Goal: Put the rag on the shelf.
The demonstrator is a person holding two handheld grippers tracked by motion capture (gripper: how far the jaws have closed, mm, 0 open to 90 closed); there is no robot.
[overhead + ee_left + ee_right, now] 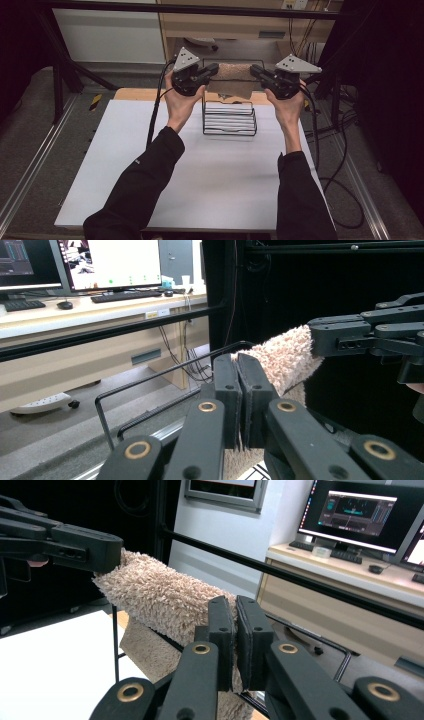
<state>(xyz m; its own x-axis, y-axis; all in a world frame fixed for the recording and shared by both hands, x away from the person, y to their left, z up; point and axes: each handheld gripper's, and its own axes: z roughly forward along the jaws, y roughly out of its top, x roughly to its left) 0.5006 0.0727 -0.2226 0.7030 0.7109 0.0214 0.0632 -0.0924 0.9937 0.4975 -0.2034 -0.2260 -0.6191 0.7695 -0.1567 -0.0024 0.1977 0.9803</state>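
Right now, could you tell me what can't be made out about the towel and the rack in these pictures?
- High view: the far top bar of the wire rack is hidden behind the draped towel.
- Left gripper view: the towel's lower edge is cut off by the frame bottom, behind the left gripper.
- Right gripper view: the towel's pinched edge is hidden by the right gripper.

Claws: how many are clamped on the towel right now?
2. The left claw pinches the left end of the towel; the right claw pinches its right end. Both hold it stretched above the wire rack at the table's far edge.
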